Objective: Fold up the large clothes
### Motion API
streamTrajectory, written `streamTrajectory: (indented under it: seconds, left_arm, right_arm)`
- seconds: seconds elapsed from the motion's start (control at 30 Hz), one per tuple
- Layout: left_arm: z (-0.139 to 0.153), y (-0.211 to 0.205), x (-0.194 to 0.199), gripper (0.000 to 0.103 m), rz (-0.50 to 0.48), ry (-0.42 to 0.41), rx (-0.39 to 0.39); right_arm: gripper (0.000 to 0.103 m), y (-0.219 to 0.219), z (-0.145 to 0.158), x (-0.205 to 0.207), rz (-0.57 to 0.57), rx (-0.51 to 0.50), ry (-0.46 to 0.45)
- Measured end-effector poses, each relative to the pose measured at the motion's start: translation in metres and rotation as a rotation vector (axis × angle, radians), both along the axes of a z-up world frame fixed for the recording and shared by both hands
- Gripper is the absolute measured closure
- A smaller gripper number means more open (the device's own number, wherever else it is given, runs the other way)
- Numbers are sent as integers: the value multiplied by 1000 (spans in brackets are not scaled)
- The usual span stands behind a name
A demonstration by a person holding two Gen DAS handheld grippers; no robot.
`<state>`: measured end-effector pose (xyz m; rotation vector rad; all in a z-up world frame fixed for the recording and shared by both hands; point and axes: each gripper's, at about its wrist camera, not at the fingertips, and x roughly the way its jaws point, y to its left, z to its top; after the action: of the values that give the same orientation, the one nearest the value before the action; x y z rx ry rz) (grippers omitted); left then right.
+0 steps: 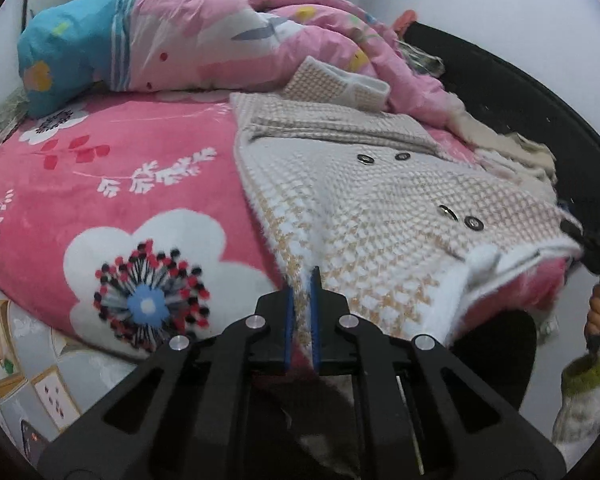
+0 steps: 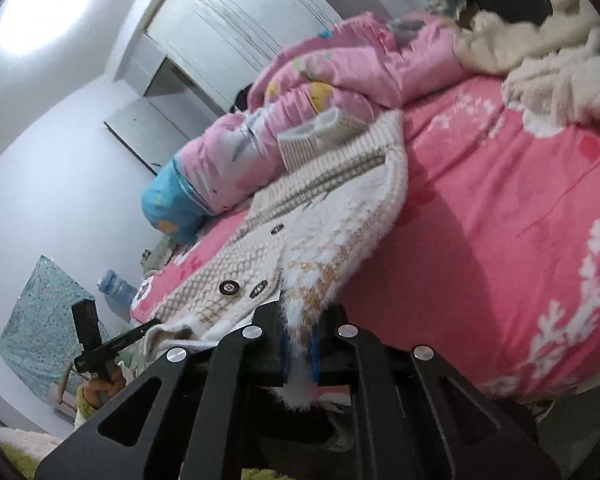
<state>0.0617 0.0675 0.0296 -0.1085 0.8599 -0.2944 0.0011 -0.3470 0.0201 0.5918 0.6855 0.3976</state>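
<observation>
The bed [image 1: 100, 184], under a pink flowered blanket, fills most of both views. A pink and blue quilt [image 1: 172, 40] is bunched along the top of the left wrist view, and a heap of cream fabric [image 2: 540, 48] sits at the upper right of the right wrist view.

The coat [image 1: 372, 200], a thick cream and tan houndstooth knit with dark buttons [image 1: 474, 223], lies spread on the bed right of centre in the left wrist view, one sleeve folded back toward the quilt. Its near hem is raised off the blanket.

The left hand-held gripper [image 1: 302, 312], at bottom centre, is closed on the hem's left corner, fabric pinched between its blue pads. The right hand-held gripper [image 2: 300, 344] is likewise clamped on the fuzzy right corner.

The coat looks bulky, soft and fairly heavy; it should drape and sag between the two grips rather than hold a line. The fuzzy edge may slip, so deep bites at the hem corners seem the sound place to hold.
</observation>
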Motion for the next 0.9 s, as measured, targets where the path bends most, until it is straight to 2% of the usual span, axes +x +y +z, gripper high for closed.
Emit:
streamTrajectory:
  seconds: [0.07,0.1,0.13,0.17,0.2,0.23,0.27,0.37,0.4,0.47,0.57,0.7,0.9]
  left_arm:
    - [-10,1,-10,96,-3,24,6]
    - [-27,2,-14,96,7,60,11]
    - [-44,3,-12,96,15,103,12]
    - [-72,4,-4,96,18,184,-1]
    - [-92,4,3,96,19,241,-14]
    - [-104,6,5,95,24,265,-23]
    - [-116,7,9,95,32,280,-32]
    - [-124,10,14,91,28,300,-71]
    - [-125,11,15,89,26,299,-74]
    - [-128,12,19,78,23,312,-83]
    - [-137,8,24,72,5,349,-105]
    - [-147,-2,24,68,1,385,-134]
    - [-161,-12,28,68,35,425,-136]
  right_arm:
    - [96,-4,-17,-11,4,-22,35]
    - [96,-8,-34,-13,12,-14,78]
    - [96,-10,-64,-10,13,7,167]
    - [96,-10,-90,-4,8,18,259]
    - [95,-11,-105,-1,-1,18,315]
    - [95,-12,-120,2,-12,21,357]
    - [95,-12,-125,3,-14,24,363]
    - [94,-15,-124,3,-7,37,353]
    - [90,-14,-124,5,-1,26,355]
    - [84,-14,-131,6,0,4,370]
    - [81,-20,-142,8,11,17,404]
    - [75,-22,-156,5,22,35,430]
    - [75,-18,-168,8,48,61,451]
